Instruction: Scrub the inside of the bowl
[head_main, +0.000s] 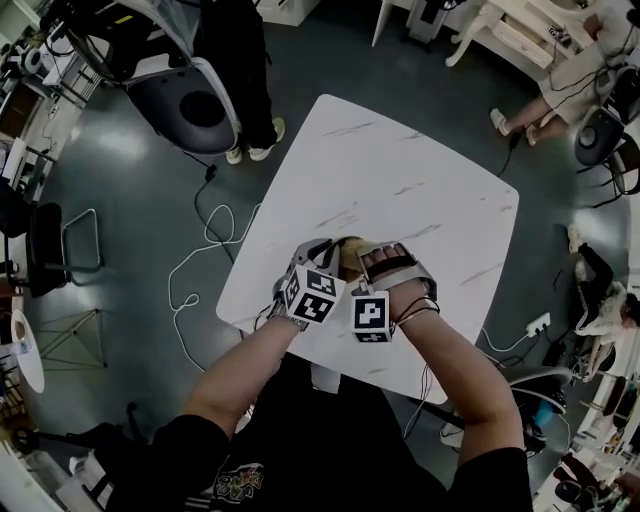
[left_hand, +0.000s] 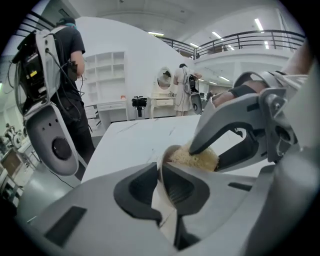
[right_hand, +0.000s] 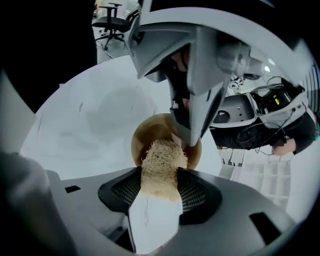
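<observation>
1. I see the bowl (right_hand: 150, 131) over the near side of the tabletop (head_main: 420, 170), tipped, mouth facing my right tongs (right_hand: 160, 182).
2. My left tongs (left_hand: 161, 172) are nearly closed, pinching its rim.
3. The right tongs stand wide, clamping a fibrous scrub pad (right_hand: 161, 160). Its long axis runs along the jaws, tip inside the bowl.
4. The shirt print (head_main: 238, 485) is too blurred to read.

Glossy grey floor (head_main: 120, 190), white marbled table (head_main: 400, 190), white shelving (left_hand: 105, 75), ceiling striplights (left_hand: 258, 24)

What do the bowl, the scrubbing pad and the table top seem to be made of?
Bowl: probably wood or brown glazed ceramic; smooth brown inside, thin rim.
Scrubbing pad: coarse plant fibre, perhaps loofah; pale yellow tangled strands.
Table top: marble or marble-look laminate; white with grey veins.
</observation>
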